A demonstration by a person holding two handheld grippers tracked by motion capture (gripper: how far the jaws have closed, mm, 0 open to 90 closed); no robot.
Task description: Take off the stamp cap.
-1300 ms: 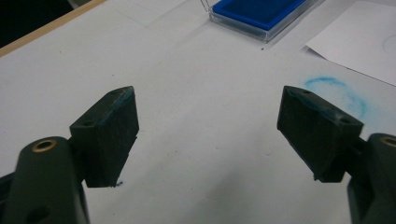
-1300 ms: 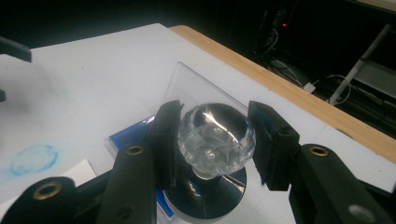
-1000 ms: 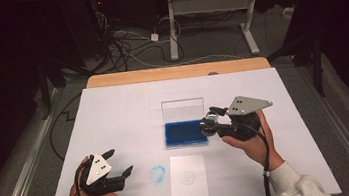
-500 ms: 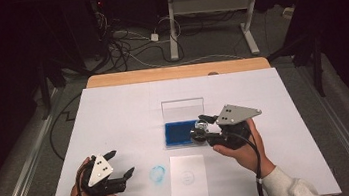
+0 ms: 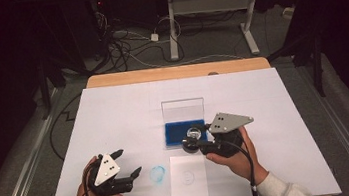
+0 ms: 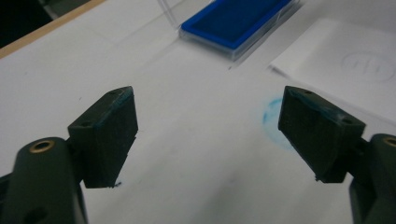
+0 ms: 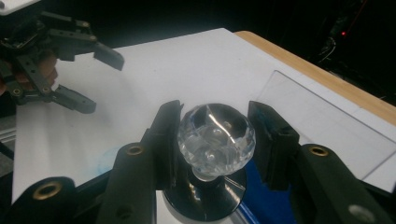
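A stamp with a clear faceted knob [image 7: 215, 137] and a black round base is held in my right gripper [image 7: 214, 140], whose jaws are shut on the knob. In the high view the stamp [image 5: 193, 135] is at the front right corner of the blue ink pad [image 5: 175, 132]; whether its base touches the pad I cannot tell. My left gripper [image 5: 129, 162] rests low at the front left, jaws wide open with nothing between them [image 6: 205, 135]. It also appears far off in the right gripper view [image 7: 103, 84].
The pad's clear lid [image 5: 182, 109] stands open behind it. A white sheet [image 5: 189, 187] with a faint round print lies in front of the pad. A blue smudge [image 5: 157, 173] marks the white table cover [image 5: 114, 115] beside the left gripper.
My right gripper has carried the stamp leftward and lower, from the pad's right side to its front right corner. The left gripper has stayed put.
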